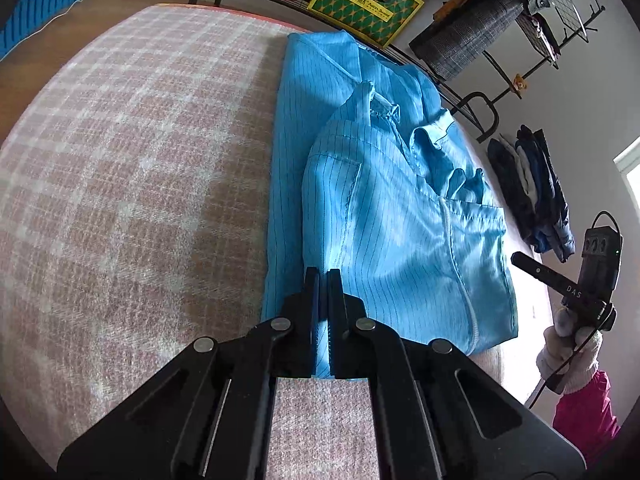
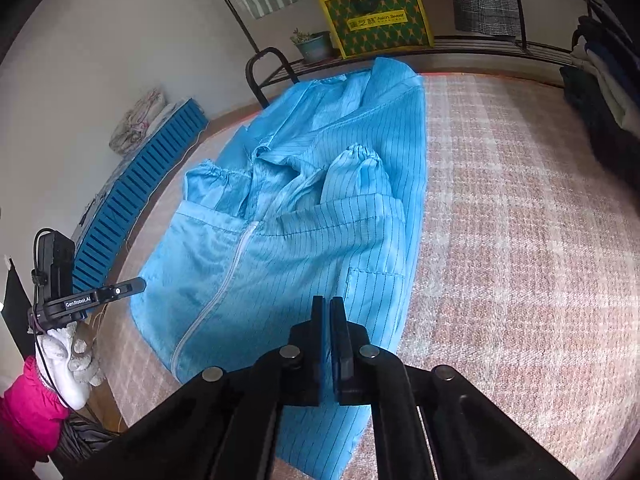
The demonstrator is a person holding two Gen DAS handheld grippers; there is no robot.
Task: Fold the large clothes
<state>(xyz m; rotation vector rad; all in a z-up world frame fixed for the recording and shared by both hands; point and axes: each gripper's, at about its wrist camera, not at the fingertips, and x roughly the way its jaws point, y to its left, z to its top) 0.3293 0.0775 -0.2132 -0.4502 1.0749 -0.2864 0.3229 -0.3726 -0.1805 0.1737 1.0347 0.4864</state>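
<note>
A blue pinstriped zip-front garment [image 1: 384,216] lies partly folded on the pink plaid cloth [image 1: 132,184], sleeves tucked across its front; it also shows in the right wrist view [image 2: 288,248]. My left gripper [image 1: 324,276] is shut, its tips over the garment's near hem; I cannot tell whether cloth is pinched. My right gripper [image 2: 329,304] is shut above the garment's near corner, and it appears in the left wrist view [image 1: 520,258] off the garment's right side. The left gripper shows in the right wrist view [image 2: 138,284], apart from the cloth.
A black metal rack [image 2: 480,46] at the back holds a yellow-green box [image 2: 376,16] and a potted plant [image 2: 314,46]. Dark folded clothes [image 1: 532,192] lie at one side, a blue slatted crate [image 2: 140,200] at the other. A grey checked garment [image 1: 480,28] hangs on the rack.
</note>
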